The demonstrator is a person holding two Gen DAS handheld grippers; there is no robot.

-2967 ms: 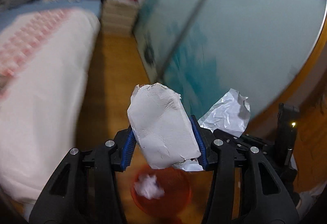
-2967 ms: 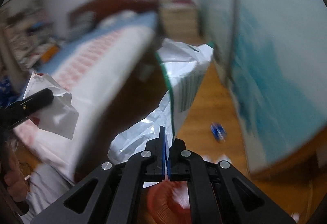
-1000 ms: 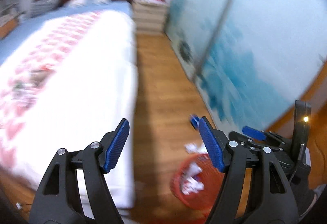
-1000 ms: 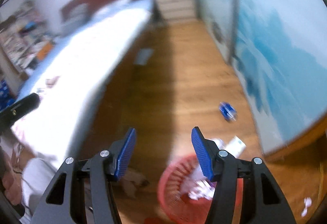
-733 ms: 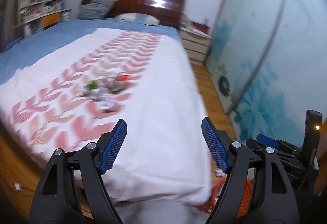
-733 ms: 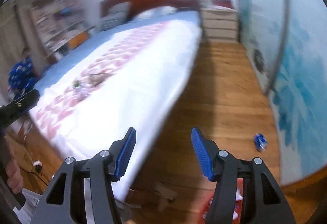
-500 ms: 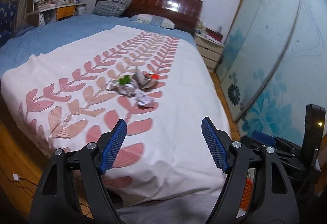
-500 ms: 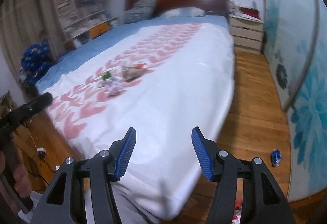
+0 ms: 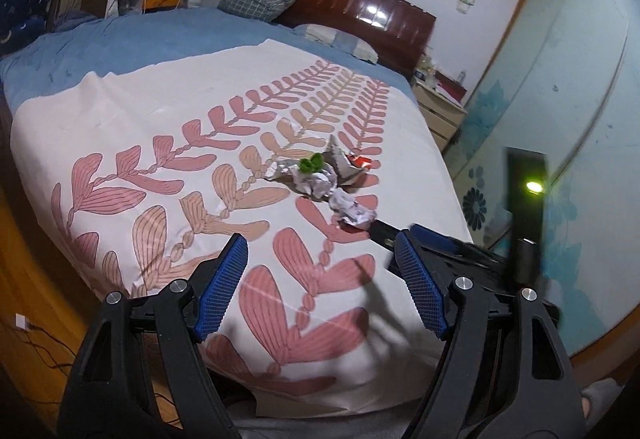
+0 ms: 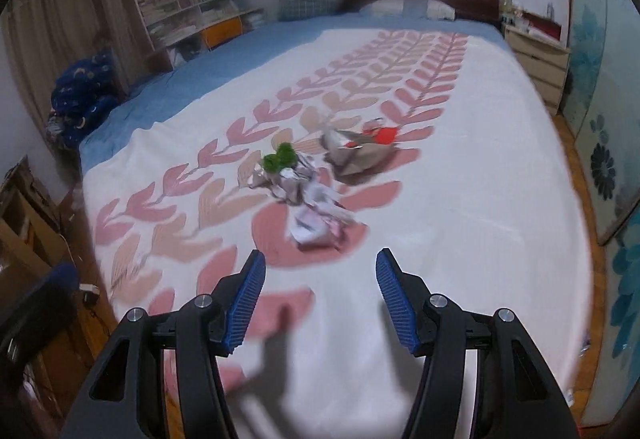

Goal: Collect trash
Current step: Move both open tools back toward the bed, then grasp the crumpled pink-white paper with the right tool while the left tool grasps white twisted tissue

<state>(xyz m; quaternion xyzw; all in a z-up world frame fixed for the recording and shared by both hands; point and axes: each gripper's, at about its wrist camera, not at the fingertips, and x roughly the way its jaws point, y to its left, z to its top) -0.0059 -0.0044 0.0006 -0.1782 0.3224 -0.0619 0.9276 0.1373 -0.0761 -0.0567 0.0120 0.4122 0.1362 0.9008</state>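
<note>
white bedspread printed with pink leaf sprays [image 9: 168, 127] is filling the left wrist view; a small heap of crumpled paper and wrapper trash [image 9: 324, 179] is lying mid-bed, beyond the left gripper [image 9: 320, 287], whose jaws are standing spread and empty; from the right wrist, the right gripper [image 10: 318, 299] is hovering spread, empty, just short of that heap [image 10: 316, 191].
</note>
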